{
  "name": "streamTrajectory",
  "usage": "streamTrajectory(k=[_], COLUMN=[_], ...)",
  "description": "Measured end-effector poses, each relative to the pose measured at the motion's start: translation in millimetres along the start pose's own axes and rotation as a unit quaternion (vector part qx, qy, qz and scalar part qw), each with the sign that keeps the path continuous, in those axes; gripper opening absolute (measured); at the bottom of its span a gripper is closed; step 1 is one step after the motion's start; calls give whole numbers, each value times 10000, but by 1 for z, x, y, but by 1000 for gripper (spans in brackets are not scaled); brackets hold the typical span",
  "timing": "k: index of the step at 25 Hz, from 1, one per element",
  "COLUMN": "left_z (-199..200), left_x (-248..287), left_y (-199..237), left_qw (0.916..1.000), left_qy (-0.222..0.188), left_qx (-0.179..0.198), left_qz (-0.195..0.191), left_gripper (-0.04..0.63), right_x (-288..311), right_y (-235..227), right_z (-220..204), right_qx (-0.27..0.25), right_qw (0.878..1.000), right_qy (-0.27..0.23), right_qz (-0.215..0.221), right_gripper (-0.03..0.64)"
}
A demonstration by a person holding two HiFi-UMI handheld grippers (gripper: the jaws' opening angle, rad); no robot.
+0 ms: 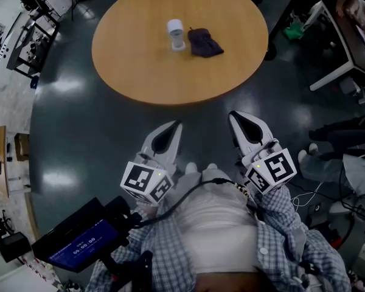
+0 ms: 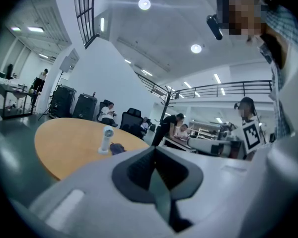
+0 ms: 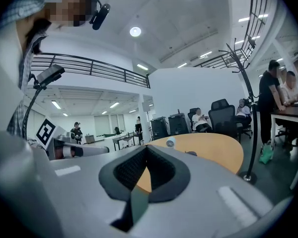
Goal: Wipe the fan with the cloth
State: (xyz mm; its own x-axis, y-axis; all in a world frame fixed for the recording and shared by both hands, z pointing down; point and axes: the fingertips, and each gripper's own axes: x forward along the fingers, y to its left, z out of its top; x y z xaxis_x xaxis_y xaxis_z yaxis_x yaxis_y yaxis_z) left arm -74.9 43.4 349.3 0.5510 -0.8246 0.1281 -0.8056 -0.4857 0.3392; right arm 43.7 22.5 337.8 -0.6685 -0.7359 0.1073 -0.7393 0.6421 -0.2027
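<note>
A small white fan (image 1: 176, 34) stands upright near the middle of the round wooden table (image 1: 140, 59). A dark cloth (image 1: 204, 42) lies crumpled just right of it. The fan (image 2: 107, 139) and cloth (image 2: 117, 148) show far off in the left gripper view; the fan (image 3: 170, 142) and cloth (image 3: 190, 153) show small in the right gripper view. My left gripper (image 1: 175, 125) and right gripper (image 1: 234, 115) are held close to my body, well short of the table's near edge. Both are shut with nothing between the jaws.
Dark glossy floor lies between me and the table. A white desk (image 1: 347, 41) with cables stands at the right, racks and equipment (image 1: 30, 23) at the left. A coat stand (image 3: 248, 118) rises by the table. Several people sit or stand at desks beyond it.
</note>
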Motion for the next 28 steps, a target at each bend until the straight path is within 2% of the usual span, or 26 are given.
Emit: streamTrajectory(k=[4,9,13,17,22,25,28], left_z=[-1,-3,5,5,7,8,14], left_x=[3,32,24,29,37,42,48], left_y=[-3,-7,-16,-16,-19,-21,-1], left_qw=[10000,9996,9990,9983,9981,9980,9980], left_qy=[19,1,-88,-278,-218,-148,-159], left_qx=[11,32,90,79,107,192,227], left_qz=[78,266,422,506,567,592,564], left_gripper=[0,0,0,0,0,0,0], right_x=[-4,-7,-24,-33,-39,-38,-13], right_y=[-7,-45,-45,-56,-72,-79,-80], right_z=[3,1,6,7,2,-5,-2], right_qx=[3,-7,-42,-82,5,26,-4], right_qw=[10000,9999,9999,9999,10000,9999,9998], right_qy=[-23,4,-14,12,93,162,198], right_qz=[50,128,149,133,9,13,9], right_gripper=[3,3,3,3,3,3,3])
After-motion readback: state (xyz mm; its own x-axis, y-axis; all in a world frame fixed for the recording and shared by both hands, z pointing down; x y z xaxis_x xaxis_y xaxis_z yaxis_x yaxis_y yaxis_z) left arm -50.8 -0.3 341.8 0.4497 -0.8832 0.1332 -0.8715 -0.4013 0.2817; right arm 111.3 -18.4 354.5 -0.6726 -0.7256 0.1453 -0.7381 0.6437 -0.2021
